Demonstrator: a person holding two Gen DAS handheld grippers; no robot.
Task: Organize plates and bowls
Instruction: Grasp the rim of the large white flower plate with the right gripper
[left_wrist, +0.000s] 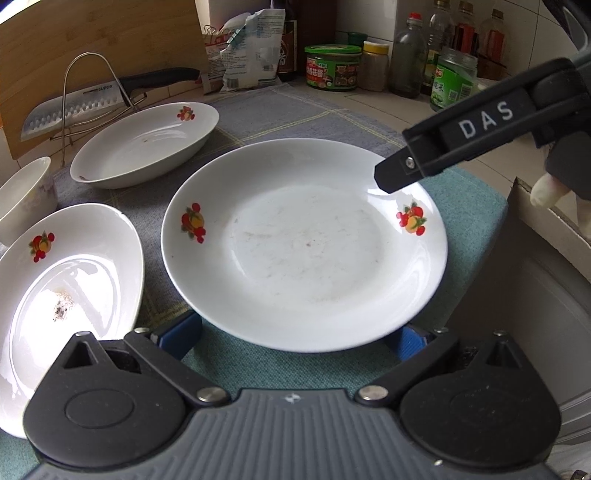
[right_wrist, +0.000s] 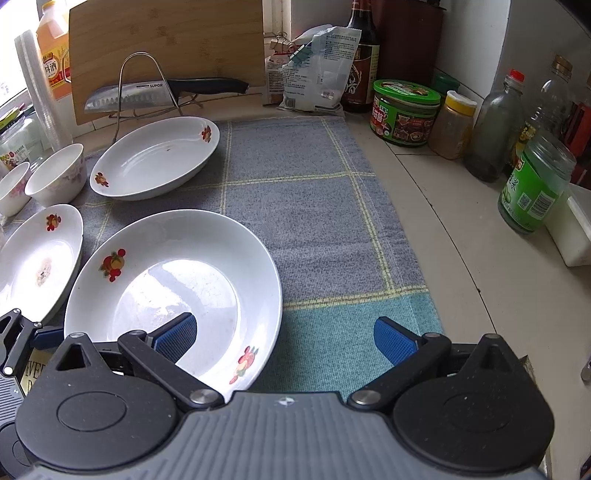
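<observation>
A grey-and-teal checked mat (right_wrist: 314, 206) covers a pale kitchen counter (right_wrist: 461, 258) crowded with sauce jars (right_wrist: 404, 112). Both the left gripper (left_wrist: 295, 334) and right gripper (right_wrist: 284, 332) gape open around the round plate (left_wrist: 306, 243), which rests on the mat beside 2 oval dishes (right_wrist: 159, 158).

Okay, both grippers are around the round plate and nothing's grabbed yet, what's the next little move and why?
Probably ease the left gripper forward and shut it on the near rim of the round plate. Its jaws stand open with the rim just between and above the blue pads, so it is nearly lined up. The right gripper is also open, one pad over the plate, holding nothing.
</observation>
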